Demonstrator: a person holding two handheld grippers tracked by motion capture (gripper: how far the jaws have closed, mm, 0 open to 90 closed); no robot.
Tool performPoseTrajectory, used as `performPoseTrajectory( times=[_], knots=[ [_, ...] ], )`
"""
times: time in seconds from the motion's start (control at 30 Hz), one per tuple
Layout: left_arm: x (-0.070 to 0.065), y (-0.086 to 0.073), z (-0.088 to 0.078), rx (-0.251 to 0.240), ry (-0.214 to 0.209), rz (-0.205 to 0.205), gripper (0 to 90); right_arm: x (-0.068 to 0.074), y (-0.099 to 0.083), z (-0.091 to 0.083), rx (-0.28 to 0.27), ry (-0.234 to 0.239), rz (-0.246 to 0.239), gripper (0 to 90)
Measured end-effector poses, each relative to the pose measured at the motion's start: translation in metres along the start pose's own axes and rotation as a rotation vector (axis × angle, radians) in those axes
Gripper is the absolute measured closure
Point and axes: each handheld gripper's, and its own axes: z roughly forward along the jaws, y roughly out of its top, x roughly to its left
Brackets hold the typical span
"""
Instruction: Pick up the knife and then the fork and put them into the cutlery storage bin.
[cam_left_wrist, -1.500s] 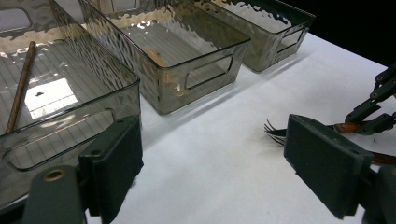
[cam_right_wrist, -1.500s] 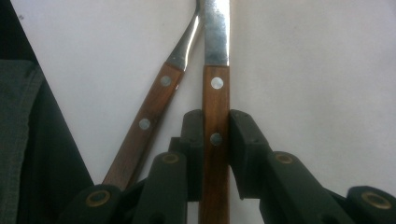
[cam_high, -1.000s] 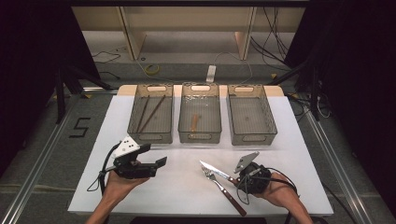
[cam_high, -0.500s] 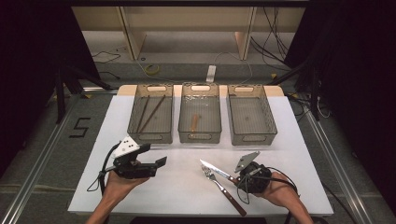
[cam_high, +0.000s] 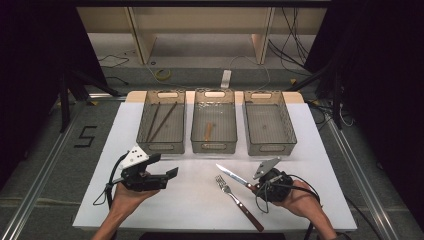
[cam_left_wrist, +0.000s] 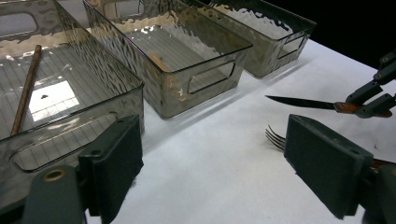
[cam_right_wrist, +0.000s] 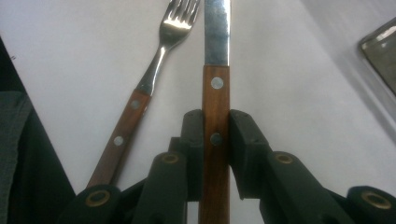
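While the right tongs (cam_right_wrist: 215, 128) are clamped on the wooden handle of the knife (cam_high: 235, 176), the sorting looks to me about half done — two dark sticks that I take for chopsticks (cam_high: 161, 121) lie in the left bin (cam_high: 145, 127), something small and wooden, too blurred to name, lies in the middle bin (cam_high: 199, 137), and the right bin (cam_high: 287, 127) has nothing in it that I can make out. The knife sits at the near right of the counter (cam_high: 310, 130), blade pointing away toward the bins; in the left gripper view it seems held just off the cloth, though I can't be sure. The fork (cam_high: 239, 202) lies just beside it on the counter, untouched, tines toward the bins. So I'd judge the knife and the fork are what's left. The left tongs (cam_high: 165, 167) hover at the near left with their jaws wide apart and nothing between them.

The counter is covered in plain white, with the three clear ribbed bins in a row along its far edge. Beyond it the room is dim — grey floor with a "5" marked on it (cam_high: 85, 136), loose cables (cam_high: 162, 75) trailing about, pale wooden furniture at the back and black drapes at either side.
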Motion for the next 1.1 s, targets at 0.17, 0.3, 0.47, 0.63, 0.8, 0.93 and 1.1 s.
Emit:
performPoseTrajectory(
  times=[0.17, 0.3, 0.47, 0.63, 0.8, 0.93, 1.1],
  knots=[
    [0.0, 0.0, 0.0, -0.003, 0.0, -0.003, 18.8, -0.004, 0.004, 0.0, -0.012, -0.006, -0.003, 77.0],
    [0.0, 0.0, -0.001, -0.005, 0.001, -0.004, 18.7, -0.007, 0.006, 0.0, -0.015, -0.008, -0.002, 77.0],
    [0.0, 0.0, -0.001, -0.006, 0.002, -0.005, 18.8, -0.01, 0.008, -0.001, -0.017, -0.015, 0.003, 77.0],
    [0.0, 0.0, -0.001, -0.006, 0.002, -0.004, 18.7, -0.013, 0.01, -0.001, -0.022, -0.023, 0.014, 77.0],
    [0.0, 0.0, -0.001, -0.008, 0.004, -0.007, 18.7, -0.017, 0.011, -0.002, -0.026, -0.024, 0.017, 77.0],
    [0.0, 0.0, -0.001, -0.011, 0.004, -0.007, 18.7, -0.02, 0.013, -0.004, -0.032, -0.032, 0.022, 77.0],
    [0.0, 0.0, -0.001, -0.011, 0.005, -0.007, 18.7, -0.027, 0.015, -0.009, -0.047, -0.046, 0.036, 77.0]
  ],
)
